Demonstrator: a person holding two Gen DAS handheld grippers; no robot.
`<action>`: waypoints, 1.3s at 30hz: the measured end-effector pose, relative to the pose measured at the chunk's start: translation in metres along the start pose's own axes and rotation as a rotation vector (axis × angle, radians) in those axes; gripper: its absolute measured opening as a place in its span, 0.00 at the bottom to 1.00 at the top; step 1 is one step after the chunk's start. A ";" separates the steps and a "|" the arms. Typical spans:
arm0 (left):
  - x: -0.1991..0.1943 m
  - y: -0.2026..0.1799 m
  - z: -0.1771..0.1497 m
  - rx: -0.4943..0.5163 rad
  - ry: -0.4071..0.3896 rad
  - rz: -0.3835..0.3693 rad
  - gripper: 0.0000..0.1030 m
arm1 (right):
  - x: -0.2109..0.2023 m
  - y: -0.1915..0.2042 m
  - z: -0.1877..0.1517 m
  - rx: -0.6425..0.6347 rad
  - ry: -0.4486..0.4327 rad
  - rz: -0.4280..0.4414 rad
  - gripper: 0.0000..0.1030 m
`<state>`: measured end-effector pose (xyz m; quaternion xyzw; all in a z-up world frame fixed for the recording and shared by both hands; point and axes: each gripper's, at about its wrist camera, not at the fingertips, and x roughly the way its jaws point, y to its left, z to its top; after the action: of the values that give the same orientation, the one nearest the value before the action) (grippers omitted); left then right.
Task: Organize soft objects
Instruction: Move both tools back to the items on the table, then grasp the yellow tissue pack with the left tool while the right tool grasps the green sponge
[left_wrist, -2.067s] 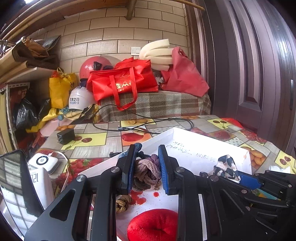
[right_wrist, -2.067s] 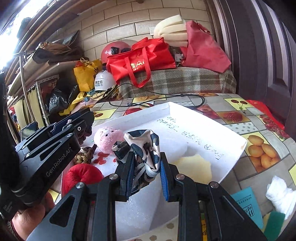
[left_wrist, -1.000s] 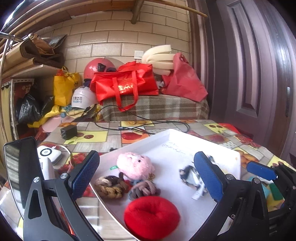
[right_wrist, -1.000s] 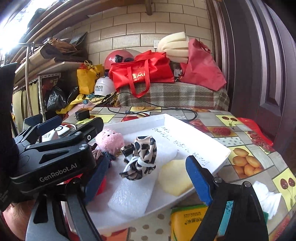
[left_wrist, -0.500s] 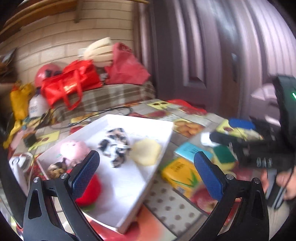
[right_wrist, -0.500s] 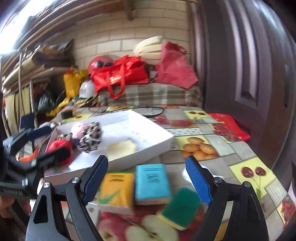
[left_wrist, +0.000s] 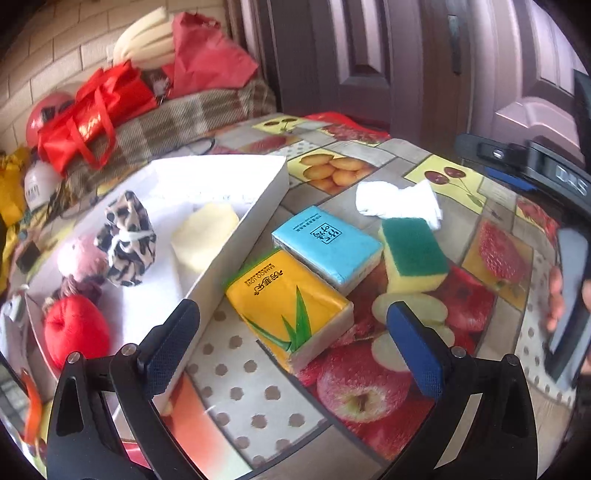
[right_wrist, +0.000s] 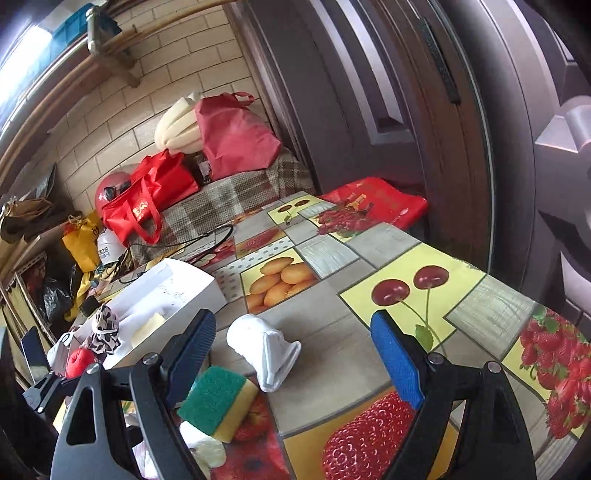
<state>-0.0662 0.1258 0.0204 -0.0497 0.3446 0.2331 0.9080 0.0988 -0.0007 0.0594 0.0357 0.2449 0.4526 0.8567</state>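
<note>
Two pairs of tongs hang over the fruit-patterned worktop (left_wrist: 461, 192), both spread wide with nothing between their pads. Seen from the left tongs (left_wrist: 291, 350), the white tray (left_wrist: 240, 236) lies ahead and to the left, its near wall running just past the left pad. Inside it, from left to right, sit a red plush apple (left_wrist: 75, 328), a knotted rope toy that is only partly visible, a pink plush (left_wrist: 79, 258), a leopard-print scrunchie (left_wrist: 125, 240) and a pale yellow foam piece (left_wrist: 205, 236). Straight ahead between the pads, on the bare worktop just outside the tray wall, lies a yellow tissue pack (left_wrist: 291, 314), and a blue tissue pack (left_wrist: 328, 247) touches its far side. To the right of those a green-and-yellow sponge (left_wrist: 412, 254) rests tilted, with a crumpled white cloth (left_wrist: 399, 199) just beyond it. At the far right edge the other tool and fingers of a hand (left_wrist: 554, 295) show.

From the right tongs (right_wrist: 293, 360), the tray (right_wrist: 192, 291) is far off to the left, the scrunchie (right_wrist: 105, 328) and apple (right_wrist: 79, 362) visible in it. The sponge (right_wrist: 218, 402) lies low, just inside the left pad, and the white cloth (right_wrist: 266, 350) sits between the pads, slightly ahead, touching neither
</note>
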 end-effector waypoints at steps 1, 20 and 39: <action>0.003 0.000 0.002 -0.014 0.006 -0.004 0.98 | 0.000 0.003 0.000 -0.011 0.010 0.016 0.84; 0.003 0.014 -0.008 -0.034 0.065 -0.046 0.56 | 0.057 0.065 -0.040 -0.241 0.466 0.073 0.79; -0.061 0.006 -0.020 0.034 -0.262 -0.037 0.43 | -0.043 0.035 -0.020 -0.155 0.002 0.195 0.45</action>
<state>-0.1209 0.1023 0.0450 -0.0099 0.2259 0.2149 0.9501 0.0426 -0.0176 0.0681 -0.0074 0.2055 0.5511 0.8087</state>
